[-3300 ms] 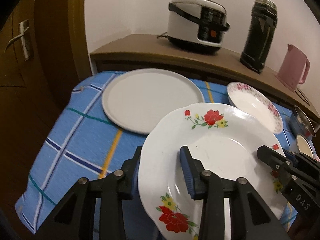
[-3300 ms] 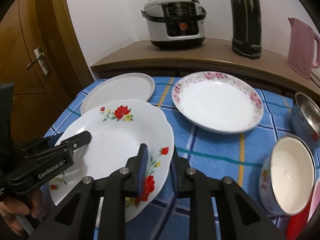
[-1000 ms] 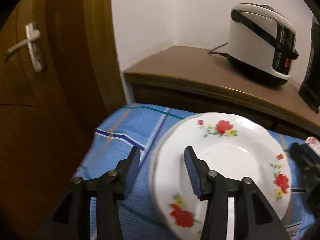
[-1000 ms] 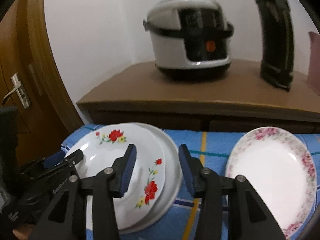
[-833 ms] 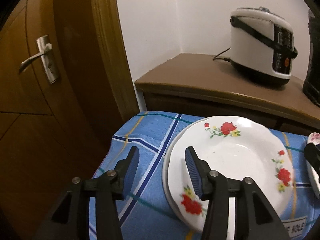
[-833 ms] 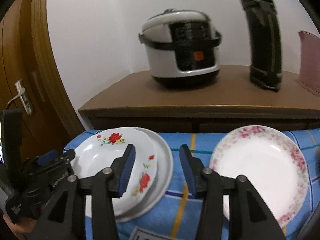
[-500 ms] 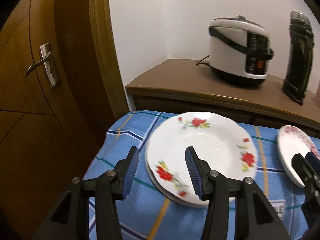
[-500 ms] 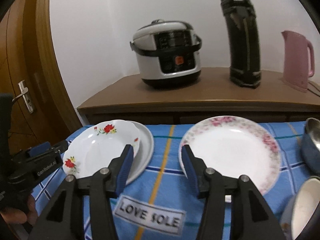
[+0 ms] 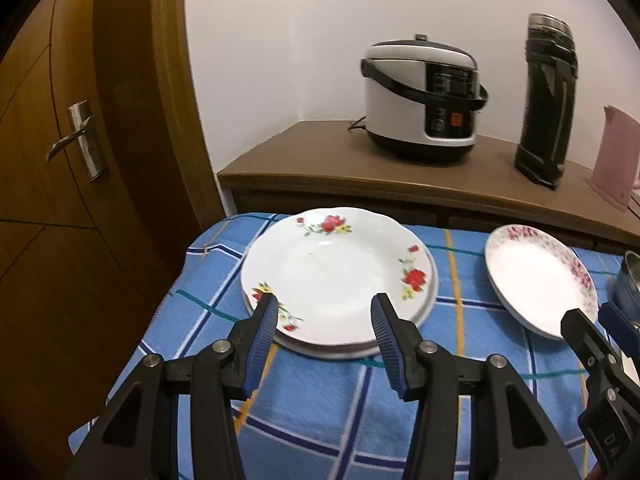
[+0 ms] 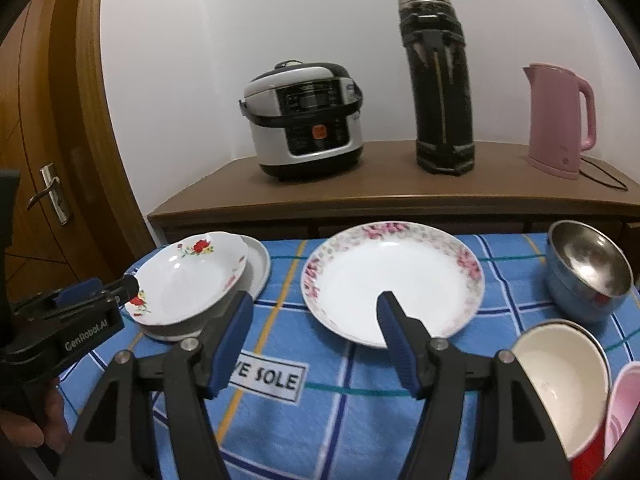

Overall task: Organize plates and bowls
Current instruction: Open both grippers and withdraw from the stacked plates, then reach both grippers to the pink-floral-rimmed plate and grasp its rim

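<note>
Red-flowered white scalloped plate (image 9: 338, 276) now set down on the plain grey round plate (image 10: 256, 266) at the far left of the blue checked tablecloth (image 9: 320, 412), no longer carried between the two tools. Left gripper (image 9: 324, 322) pulled back from the stack, fingers parted and empty. Right gripper (image 10: 316, 328) also drawn clear, jaws opening with nothing between them, aimed toward the pink-rimmed white plate (image 10: 394, 280). First stacking step apparently done; likely next, the pink-rimmed plate onto the same pile, then the steel bowl (image 10: 588, 270) and the cream enamel bowl (image 10: 560, 380) at right.
</note>
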